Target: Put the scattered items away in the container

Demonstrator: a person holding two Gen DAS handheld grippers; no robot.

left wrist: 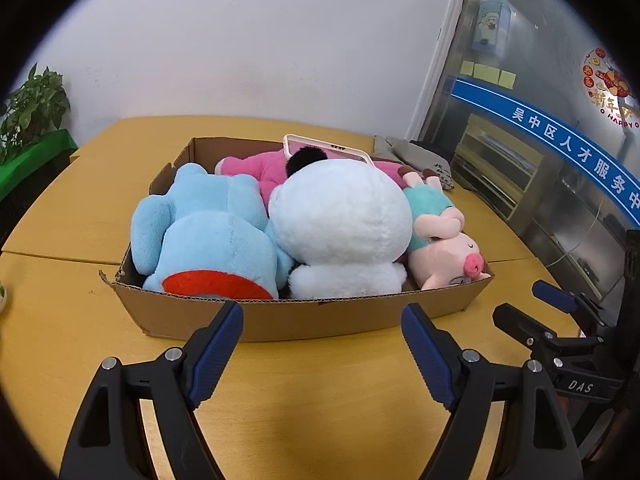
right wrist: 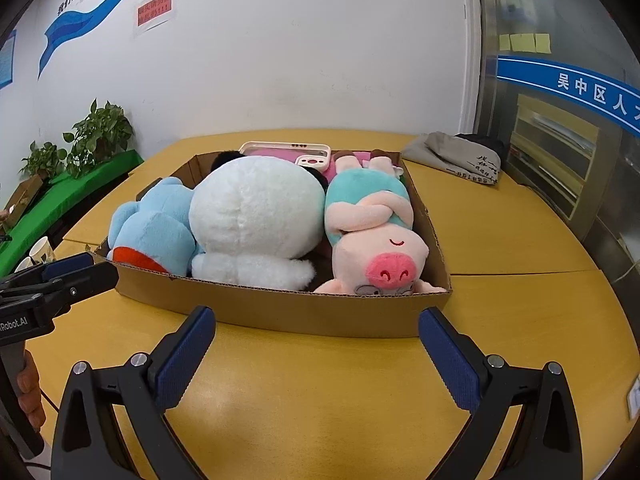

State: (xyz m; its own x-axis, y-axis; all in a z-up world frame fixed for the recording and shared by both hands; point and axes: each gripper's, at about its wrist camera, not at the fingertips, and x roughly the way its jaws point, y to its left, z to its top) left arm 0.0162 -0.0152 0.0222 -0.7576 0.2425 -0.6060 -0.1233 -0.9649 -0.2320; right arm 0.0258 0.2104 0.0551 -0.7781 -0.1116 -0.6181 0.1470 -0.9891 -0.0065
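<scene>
A shallow cardboard box sits on the yellow table. In it lie a light blue plush, a big white plush, a pink pig plush in a teal shirt, a pink plush and a white-framed pink tablet-like toy at the back. My left gripper is open and empty, just in front of the box's near wall. My right gripper is open and empty, also in front of the box. Each shows in the other's view: the right gripper and the left gripper.
A grey folded bag lies on the table behind the box to the right. Potted plants stand on a green-covered bench at left, with paper cups near it. A glass partition is at right, a white wall behind.
</scene>
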